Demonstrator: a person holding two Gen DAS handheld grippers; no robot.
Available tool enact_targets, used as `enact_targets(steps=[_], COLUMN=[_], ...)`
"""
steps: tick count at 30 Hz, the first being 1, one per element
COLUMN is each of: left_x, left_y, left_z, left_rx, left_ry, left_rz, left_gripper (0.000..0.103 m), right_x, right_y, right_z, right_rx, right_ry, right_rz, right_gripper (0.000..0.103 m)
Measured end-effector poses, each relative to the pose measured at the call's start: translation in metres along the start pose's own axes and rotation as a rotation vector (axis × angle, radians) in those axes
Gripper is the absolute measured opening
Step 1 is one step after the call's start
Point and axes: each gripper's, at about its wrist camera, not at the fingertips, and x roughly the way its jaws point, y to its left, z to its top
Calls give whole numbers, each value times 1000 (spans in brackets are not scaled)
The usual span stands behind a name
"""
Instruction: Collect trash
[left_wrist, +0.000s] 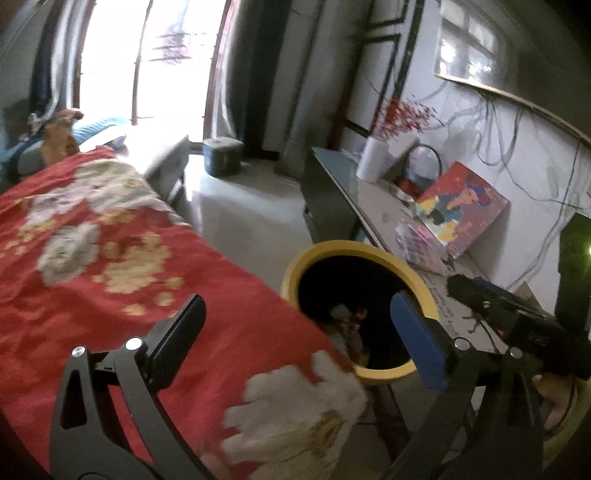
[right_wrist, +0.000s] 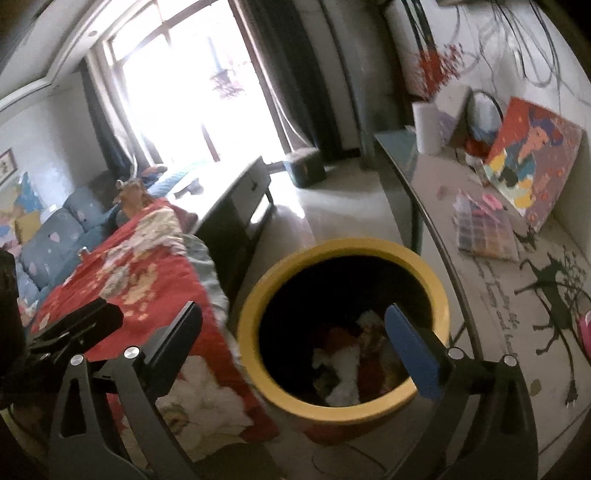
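A yellow-rimmed trash bin (left_wrist: 334, 249) (right_wrist: 349, 245) stands on the floor between a bed and a desk. Crumpled trash (right_wrist: 343, 363), white and red, lies at its bottom, and some of it shows in the left wrist view (left_wrist: 347, 321). My left gripper (left_wrist: 295, 314) is open and empty above the bed's edge beside the bin. My right gripper (right_wrist: 291, 321) is open and empty over the bin's mouth. The right gripper's body shows at the right of the left wrist view (left_wrist: 517, 317). The left gripper's body shows at the left of the right wrist view (right_wrist: 70, 332).
A red floral blanket (left_wrist: 110, 266) (right_wrist: 147, 266) covers the bed on the left. A desk (left_wrist: 373, 192) (right_wrist: 436, 206) on the right holds a painting (left_wrist: 465, 208) (right_wrist: 532, 162), a paint set (right_wrist: 484, 229) and a paper roll (left_wrist: 373, 162). A box (left_wrist: 221, 155) sits on the floor by the bright window.
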Motion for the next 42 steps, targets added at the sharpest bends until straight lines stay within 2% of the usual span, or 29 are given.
enact_targets(steps=[5, 11, 22, 28, 42], left_x=[-29, -68, -122, -131, -140], left_y=[24, 48, 67, 69, 55], left_z=[-6, -22, -45, -62, -64], left_rx=[-36, -51, -115, -125, -82], left_ry=[-39, -95, -185, -204, -257], left_rz=[65, 179, 310, 346, 335], left_gripper=[92, 92, 92, 92, 92], right_x=[-16, -33, -57, -55, -55], right_y=[33, 71, 122, 131, 132], right_z=[2, -5, -35, -49, -53], right_rx=[-47, -127, -268, -303, -295], right_ry=[-77, -150, -306, -316, -323], right_rz=[38, 86, 66, 94, 99], right_gripper=[96, 97, 97, 97, 97])
